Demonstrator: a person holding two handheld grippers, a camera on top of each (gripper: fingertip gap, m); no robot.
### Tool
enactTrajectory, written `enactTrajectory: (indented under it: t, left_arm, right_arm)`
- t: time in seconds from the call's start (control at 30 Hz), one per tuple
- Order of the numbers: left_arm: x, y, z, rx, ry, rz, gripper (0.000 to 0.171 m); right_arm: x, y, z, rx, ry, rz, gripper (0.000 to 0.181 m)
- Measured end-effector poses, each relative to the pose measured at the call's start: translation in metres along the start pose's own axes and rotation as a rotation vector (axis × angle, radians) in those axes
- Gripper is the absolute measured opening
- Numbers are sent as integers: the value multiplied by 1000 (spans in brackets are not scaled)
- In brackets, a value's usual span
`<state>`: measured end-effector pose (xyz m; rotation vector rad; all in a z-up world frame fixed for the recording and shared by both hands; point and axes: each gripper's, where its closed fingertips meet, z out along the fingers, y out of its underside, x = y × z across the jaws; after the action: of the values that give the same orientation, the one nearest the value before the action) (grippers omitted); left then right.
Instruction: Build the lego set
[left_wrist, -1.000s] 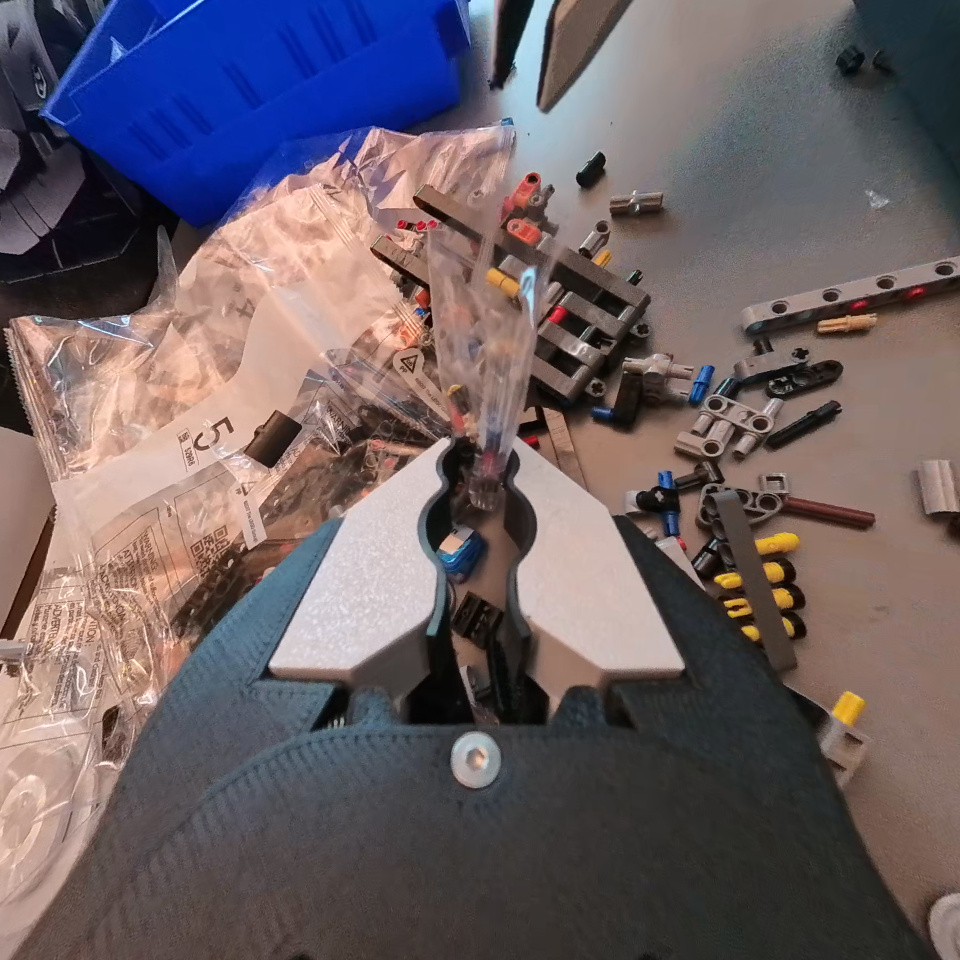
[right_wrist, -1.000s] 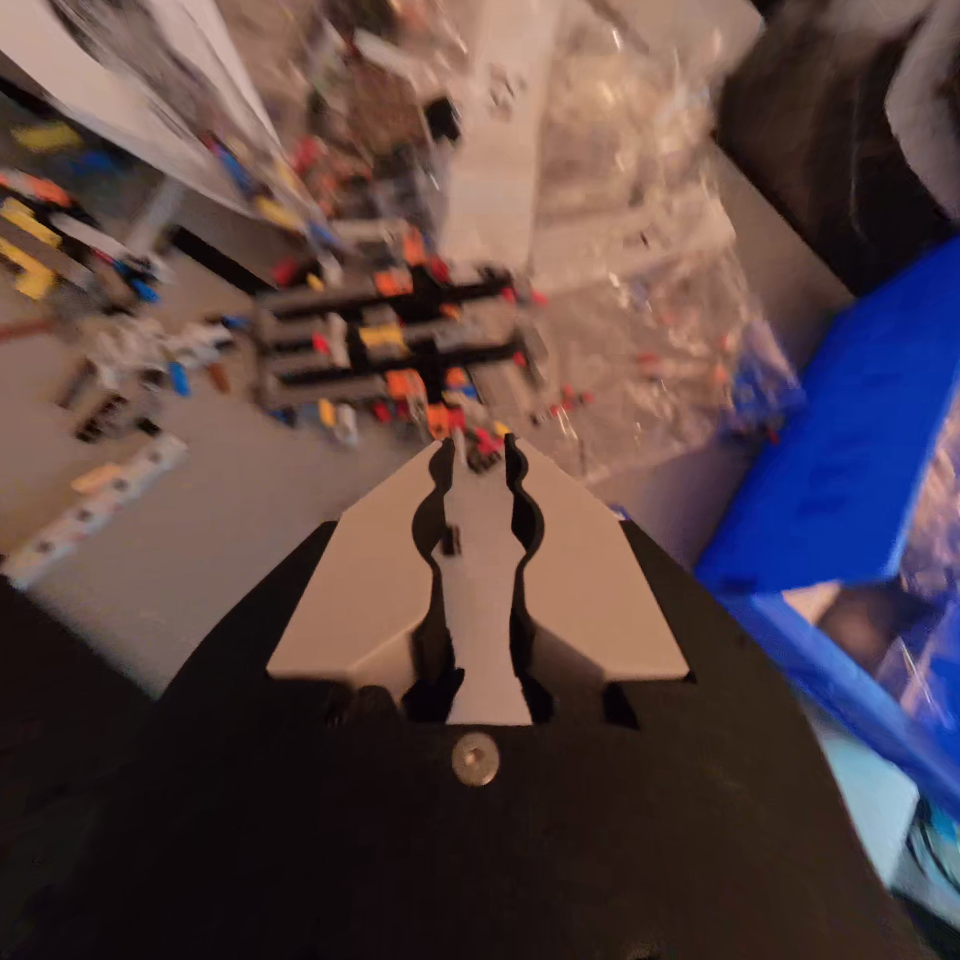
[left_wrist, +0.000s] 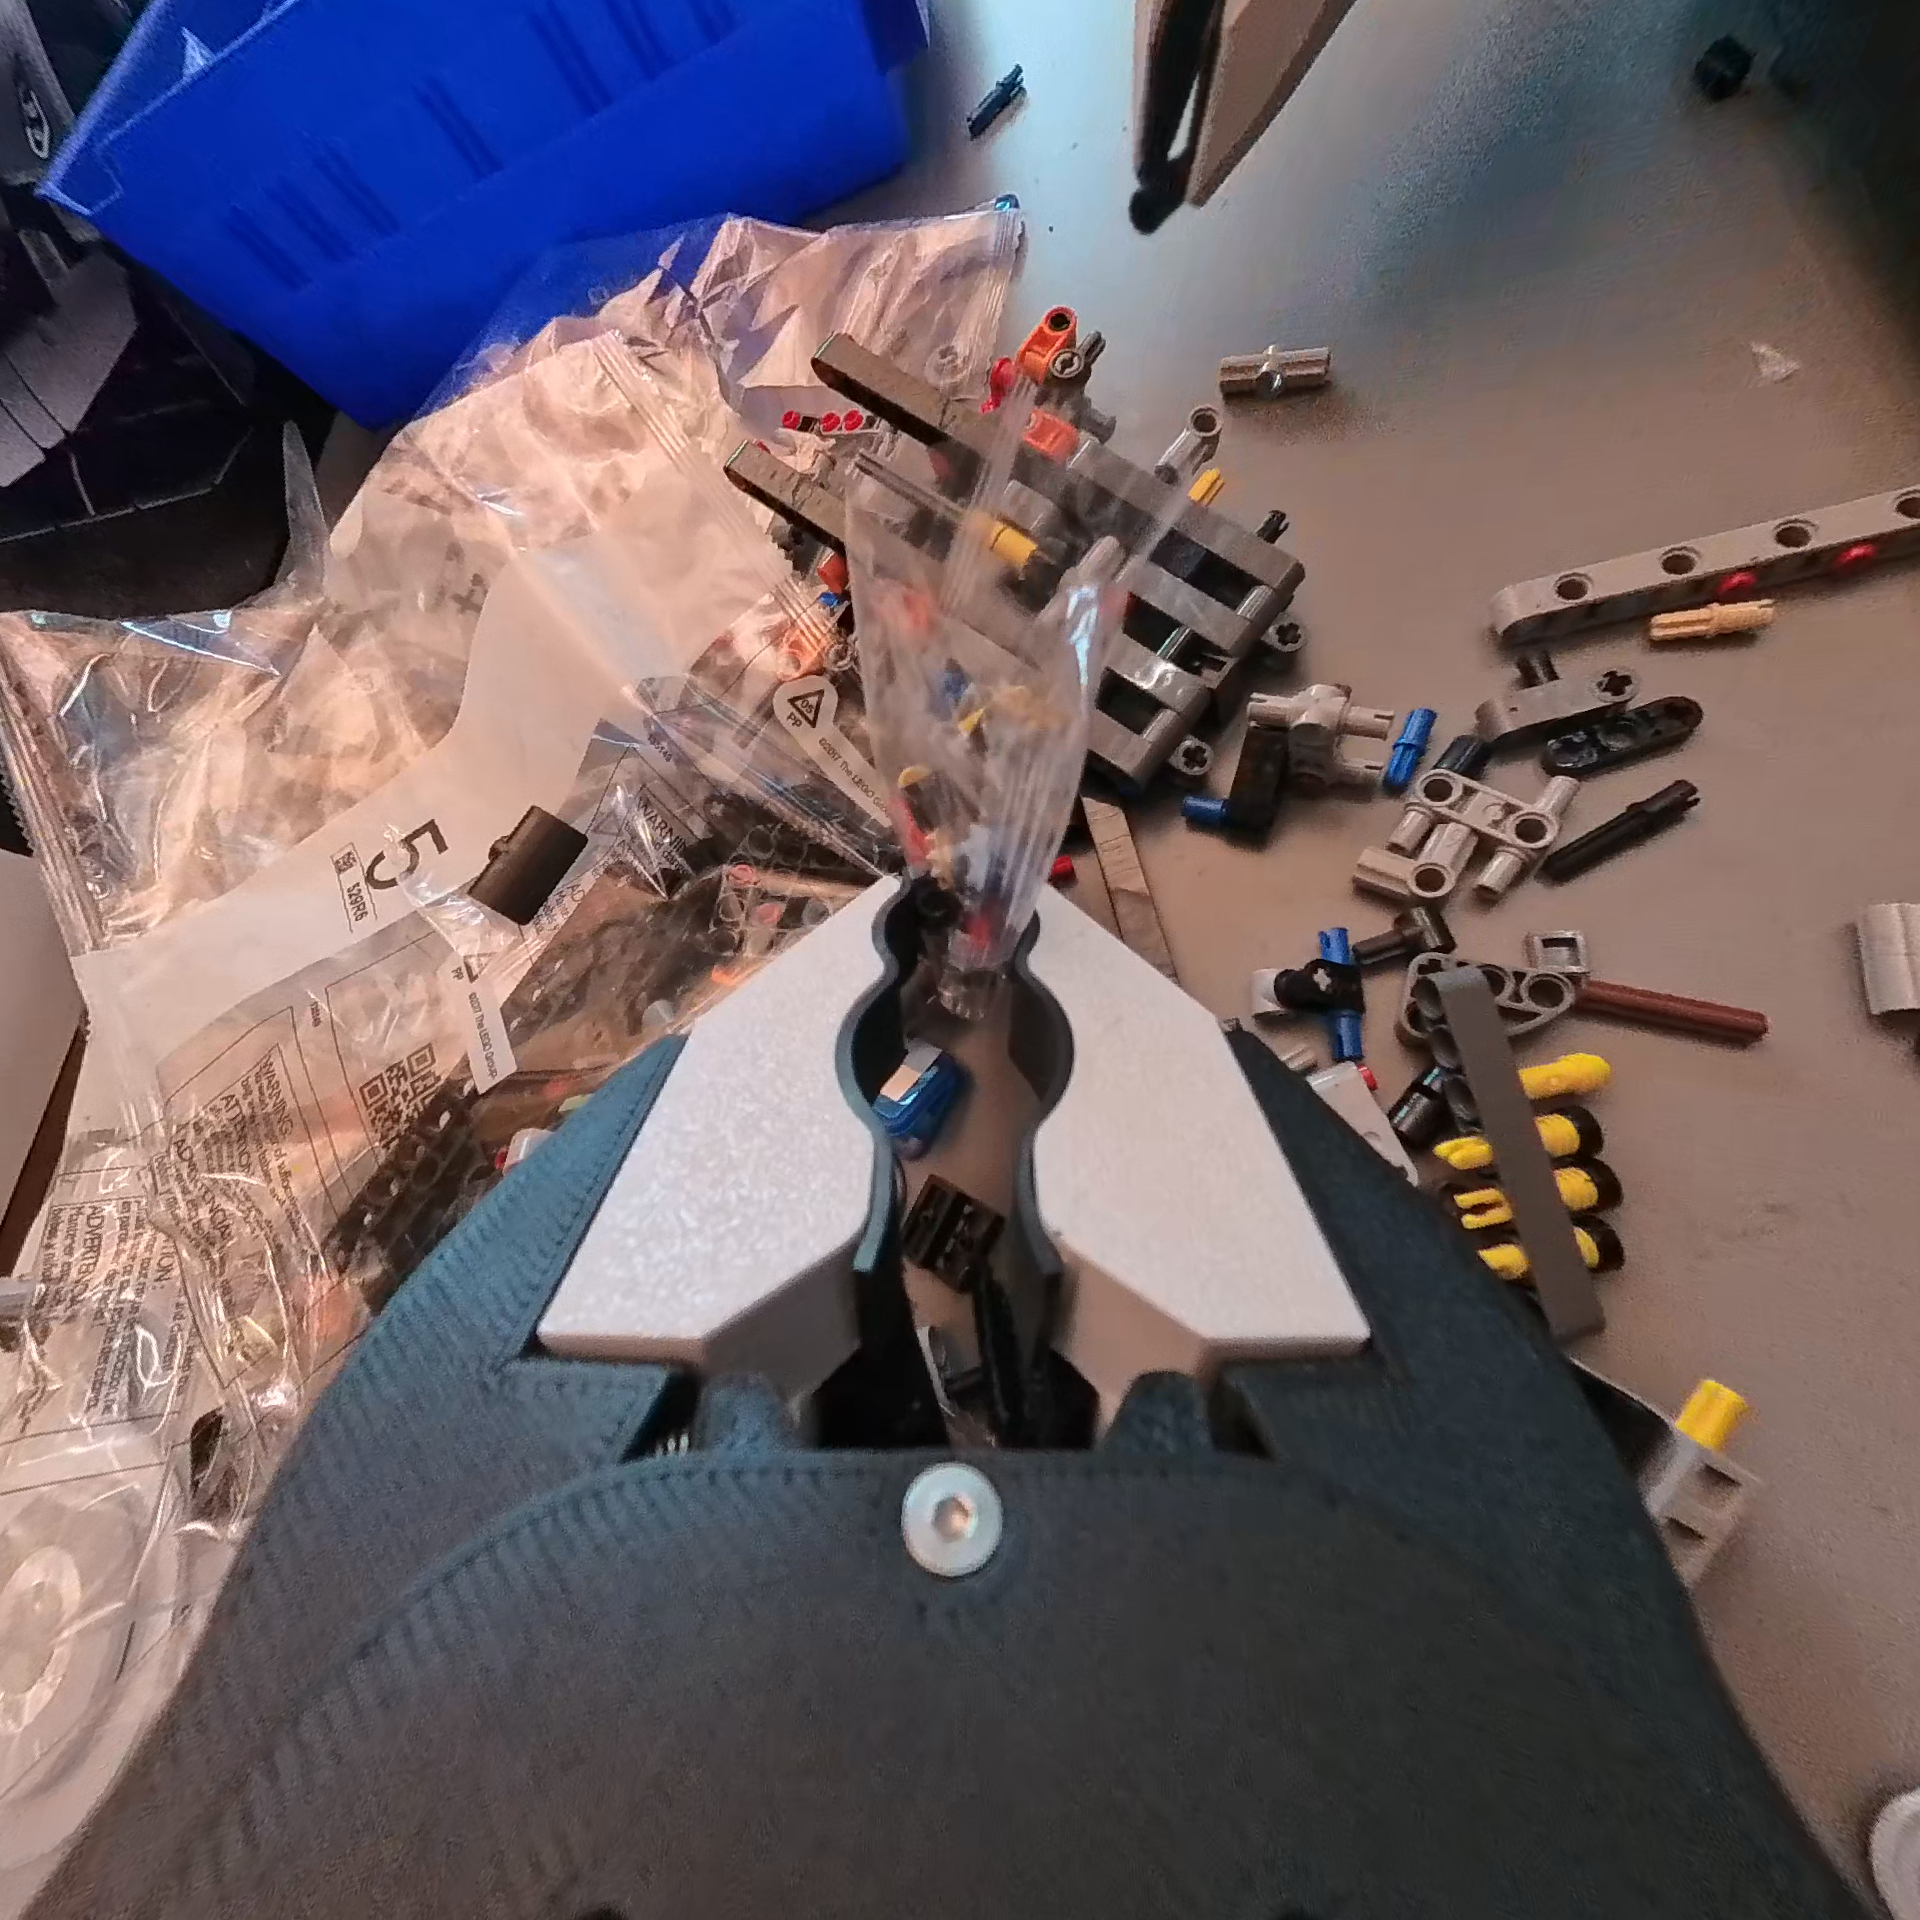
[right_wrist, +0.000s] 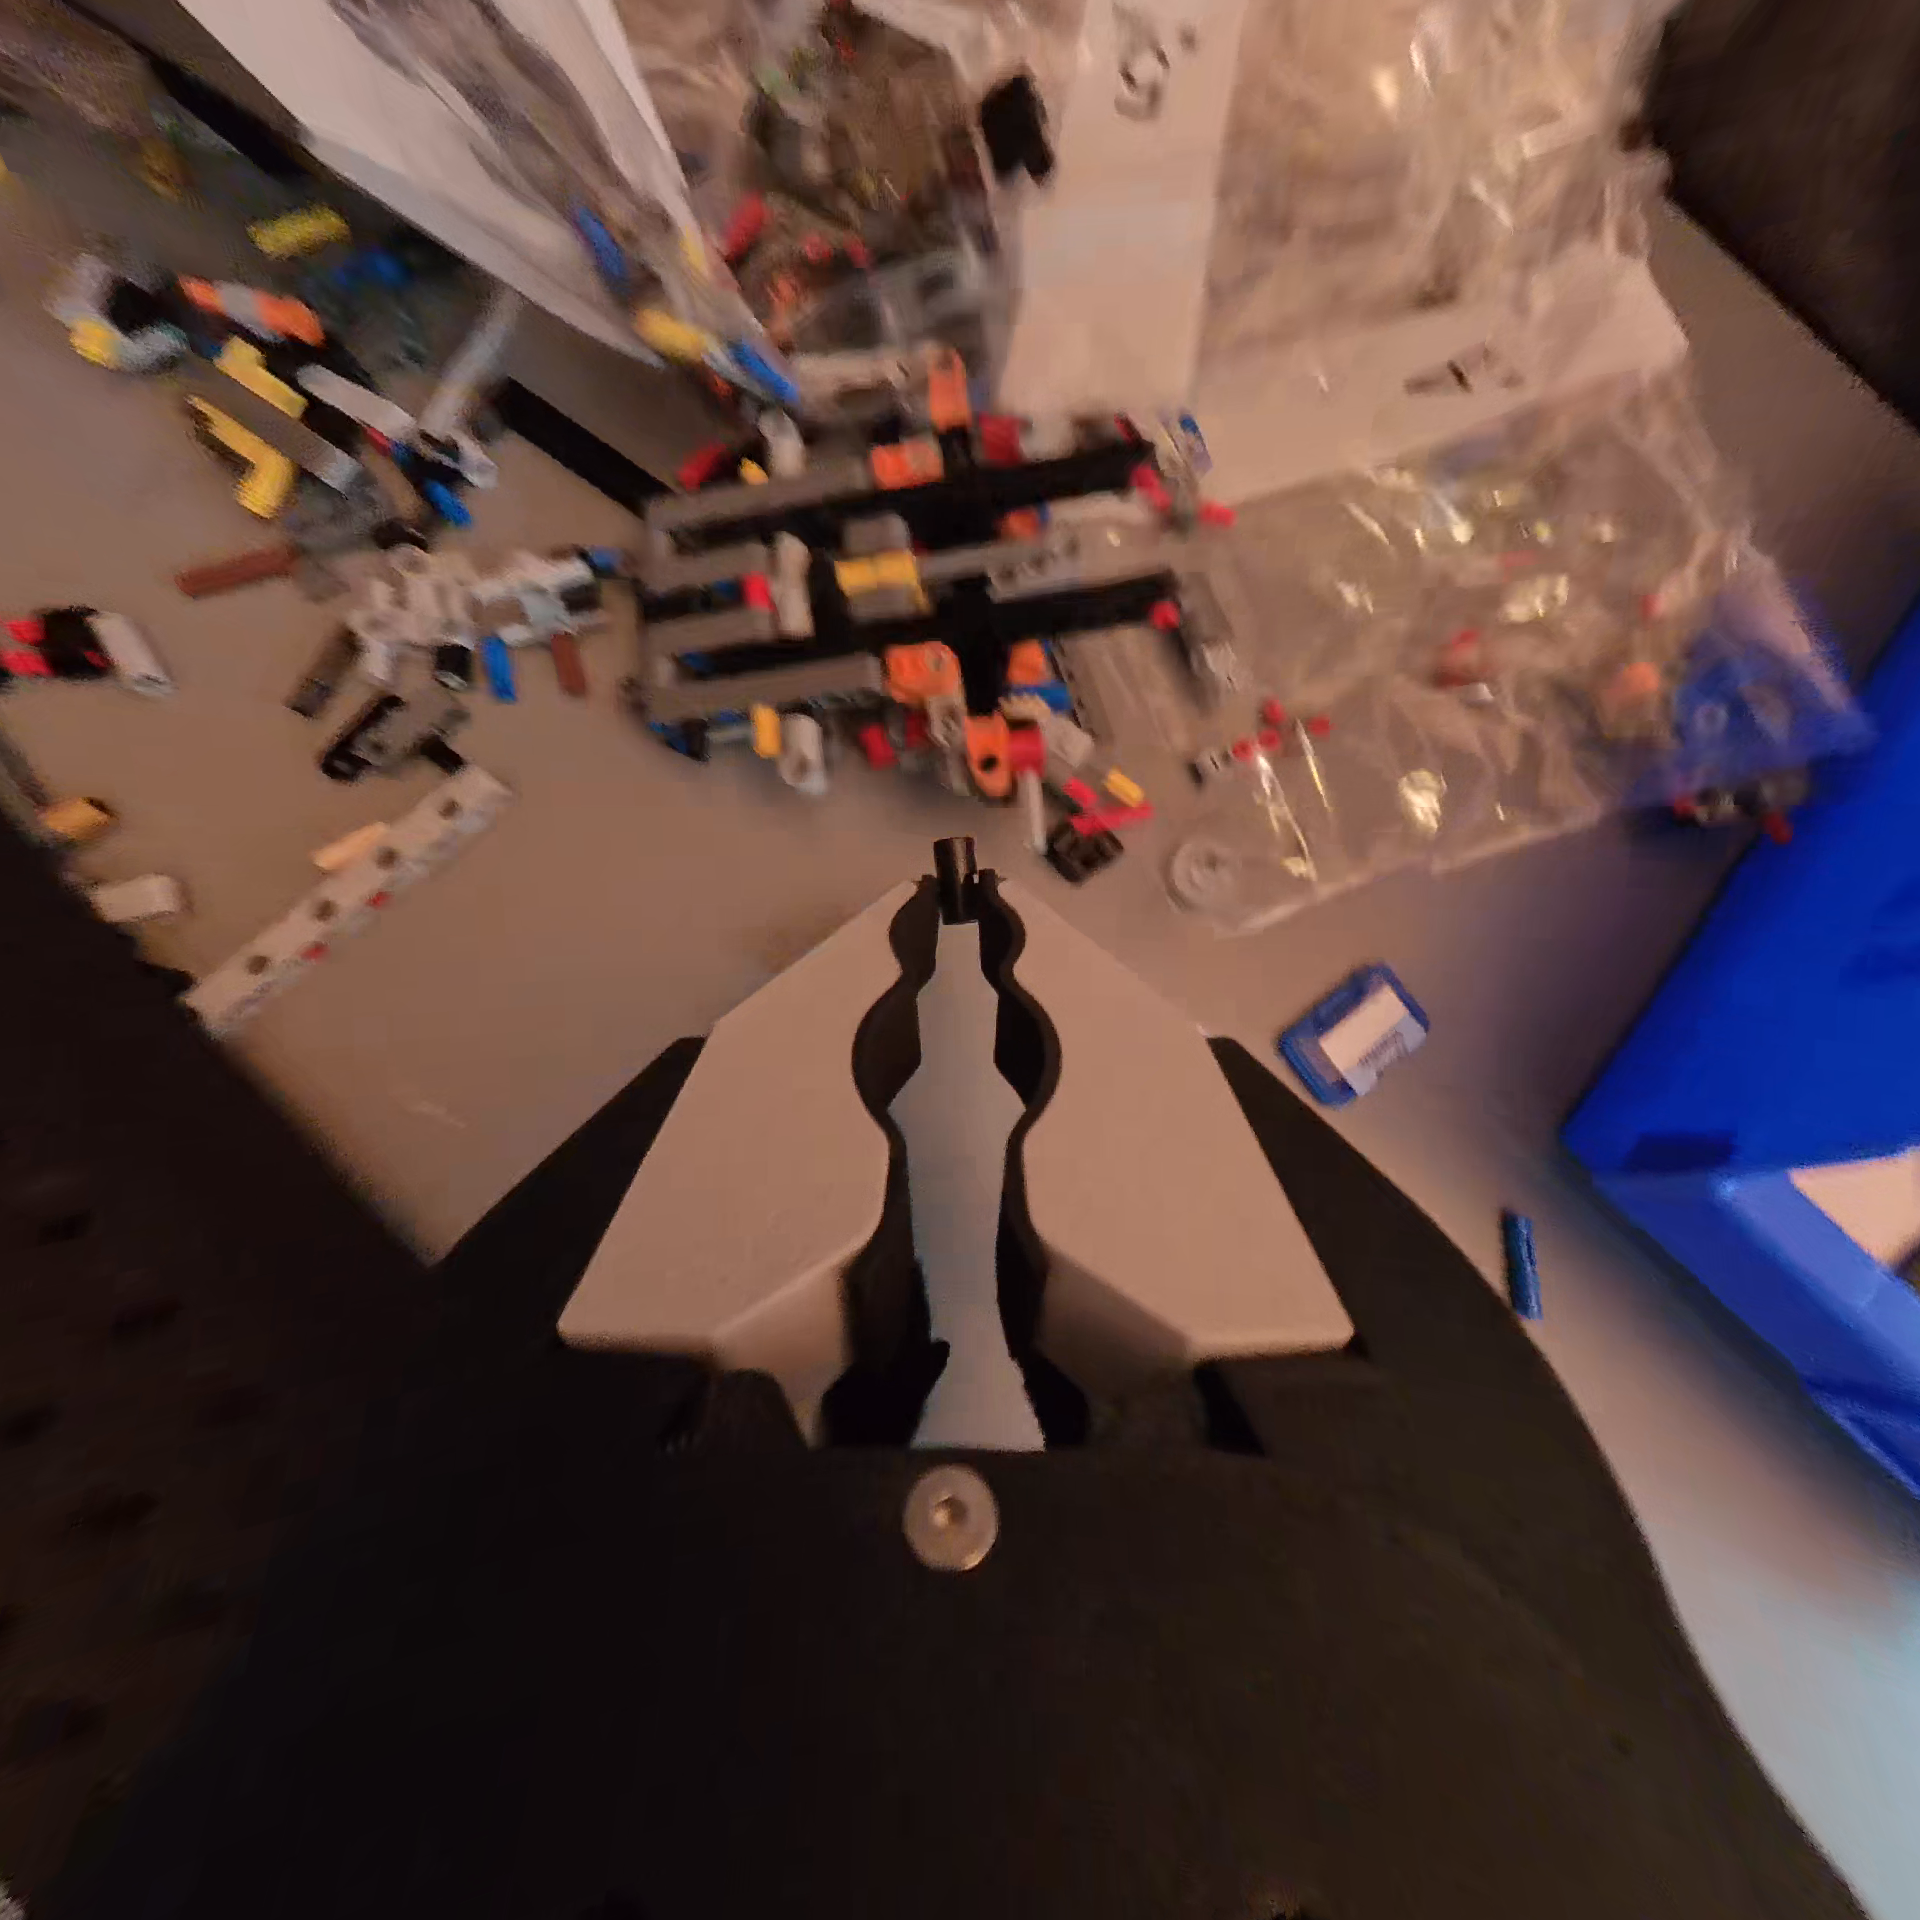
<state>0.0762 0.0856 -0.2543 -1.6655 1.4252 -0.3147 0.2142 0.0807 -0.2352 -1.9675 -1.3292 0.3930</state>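
Left hand-held gripper (left_wrist: 961, 914): pinched tight on the bottom corner of a small clear bag (left_wrist: 966, 707), which sticks up from the tips with tiny red, blue and yellow bits inside. Hanging right over the counter (left_wrist: 1455, 260), in front of the half-built grey and black frame (left_wrist: 1132, 582).

Right hand-held gripper (right_wrist: 958, 894): nearly closed, nipping a small black pin (right_wrist: 954, 875) right at the tips, held above bare counter just short of the frame. Pretty blurry in that view, so can't make out the finer pieces.

Around the frame:
- crumpled clear parts bags (left_wrist: 343, 727) piled on its left in the left wrist view, partly overlapping it
- blue bin (left_wrist: 436, 177) behind the bags
- loose pieces scattered right of the frame: a long grey beam (left_wrist: 1704, 561), a brown axle (left_wrist: 1673, 1010), a row of yellow and black pins (left_wrist: 1538, 1164) under a dark grey strip
- small blue tile (right_wrist: 1354, 1032) lying alone on the counter near the bin, seen in the right wrist view
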Motion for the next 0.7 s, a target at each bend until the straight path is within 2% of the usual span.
enactTrajectory:
  t: [0.07,0.13,0.27,0.37,0.5,0.7]
  left_arm:
    - [0,0,0,0,0,0,12]
    - [0,0,0,0,-1,0,12]
    - [-1,-1,-1,1,-3,3,12]
    - [0,0,-1,-5,-3,12,12]
    - [0,0,-1,-8,-5,16,12]
    - [1,2,1,-14,-1,14,12]
  right_arm:
    - [-18,-13,4,15,-49,-48,5]
    - [-34,-14,12,-30,-83,-107,4]
    - [-49,8,28,-166,-112,-159,4]
    - [-48,19,30,-198,-98,-142,7]
    - [-42,33,4,-245,-69,-138,17]
    - [-49,69,-42,-383,-154,-98,21]
